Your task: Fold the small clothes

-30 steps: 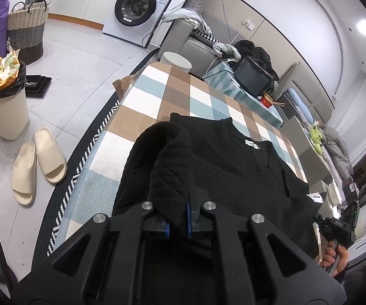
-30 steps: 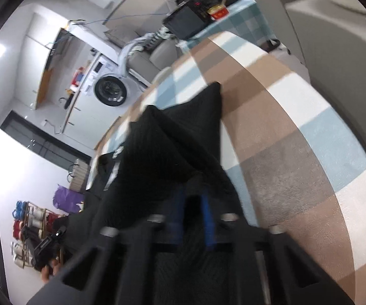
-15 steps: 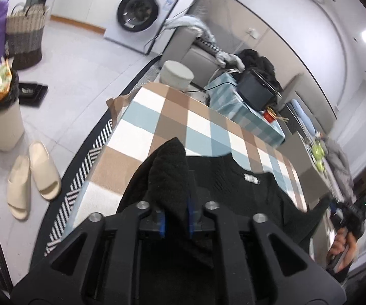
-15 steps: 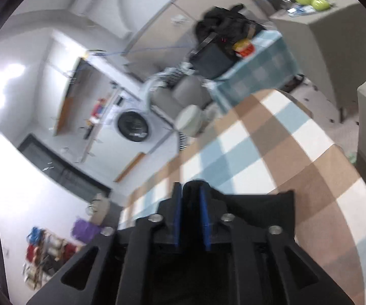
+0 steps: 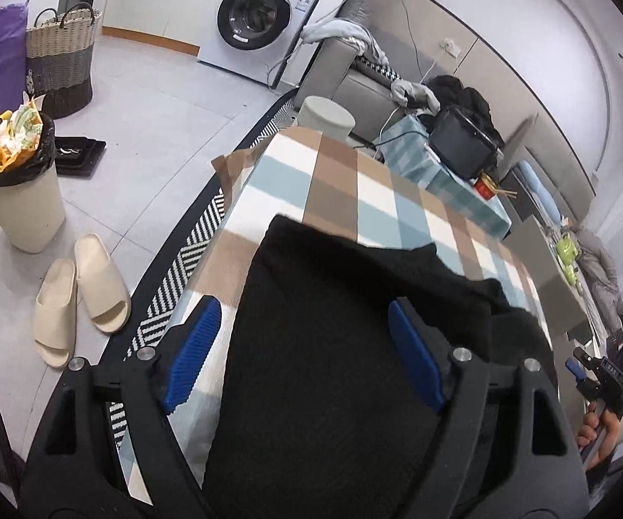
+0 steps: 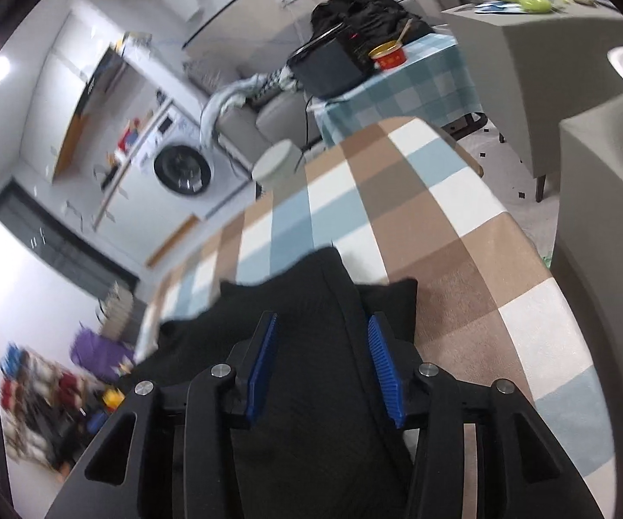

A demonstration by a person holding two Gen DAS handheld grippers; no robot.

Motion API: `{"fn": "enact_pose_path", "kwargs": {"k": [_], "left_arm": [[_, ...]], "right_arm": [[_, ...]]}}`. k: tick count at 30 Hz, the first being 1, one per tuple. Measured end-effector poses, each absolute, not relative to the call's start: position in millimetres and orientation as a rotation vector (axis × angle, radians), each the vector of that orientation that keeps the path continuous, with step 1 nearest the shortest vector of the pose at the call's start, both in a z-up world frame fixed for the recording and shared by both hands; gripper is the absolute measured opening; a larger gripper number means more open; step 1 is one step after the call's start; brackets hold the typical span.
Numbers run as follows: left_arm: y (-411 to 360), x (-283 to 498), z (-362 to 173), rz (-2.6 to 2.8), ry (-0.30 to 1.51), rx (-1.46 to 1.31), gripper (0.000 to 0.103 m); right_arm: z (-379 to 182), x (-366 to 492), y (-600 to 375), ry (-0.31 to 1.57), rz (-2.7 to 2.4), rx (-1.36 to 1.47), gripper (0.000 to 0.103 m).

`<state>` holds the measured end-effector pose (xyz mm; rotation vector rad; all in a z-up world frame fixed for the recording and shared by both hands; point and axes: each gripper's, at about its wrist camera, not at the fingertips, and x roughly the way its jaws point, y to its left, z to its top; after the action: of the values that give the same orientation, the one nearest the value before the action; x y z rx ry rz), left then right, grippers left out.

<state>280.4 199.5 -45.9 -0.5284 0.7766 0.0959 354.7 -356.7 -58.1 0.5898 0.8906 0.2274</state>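
Note:
A black knit top (image 5: 333,346) lies folded over on the checked tablecloth (image 5: 337,181). My left gripper (image 5: 302,346) is open, its blue pads wide apart over the cloth's left part, holding nothing. In the right wrist view the same black top (image 6: 311,302) lies under my right gripper (image 6: 322,346), which is open with its blue pads either side of a fold ridge. The right gripper also shows at the far right of the left wrist view (image 5: 601,380), held in a hand.
On the floor to the left are cream slippers (image 5: 82,294), a full waste bin (image 5: 17,181), a woven basket (image 5: 60,56) and a washing machine (image 5: 259,17). A white stool (image 5: 326,119), a side table with a black appliance (image 5: 462,147) and a grey cabinet (image 6: 570,65) stand beyond the table.
Both grippers were shut on the black top and lifted it over; now both have opened and let it go, and it lies folded on the table.

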Motion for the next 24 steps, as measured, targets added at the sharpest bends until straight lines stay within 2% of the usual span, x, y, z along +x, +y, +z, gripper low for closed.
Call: {"fn": "enact_pose_path", "kwargs": {"k": [9, 15, 16, 18, 24], "left_arm": [[185.3, 281.9, -55.1, 0.093, 0.823, -0.437, 0.077], [182.3, 283.6, -63.1, 0.09, 0.844, -0.399, 0.077], [182.4, 284.3, -64.6, 0.091, 0.847, -0.397, 0.077], [182.1, 285.5, -67.6, 0.089, 0.856, -0.396, 0.077], [182.0, 283.9, -69.4, 0.089, 0.858, -0.373, 0.077]], "right_arm": [[-72.8, 380.6, -317.9, 0.961, 0.257, 0.326, 0.044], [-91.7, 403.4, -311.9, 0.99, 0.228, 0.26, 0.043], [-91.8, 404.2, -310.6, 0.984, 0.231, 0.251, 0.039], [-89.3, 403.6, -306.7, 0.962, 0.249, 0.225, 0.008], [-46.6, 377.1, -312.5, 0.753, 0.243, 0.183, 0.005]]}}
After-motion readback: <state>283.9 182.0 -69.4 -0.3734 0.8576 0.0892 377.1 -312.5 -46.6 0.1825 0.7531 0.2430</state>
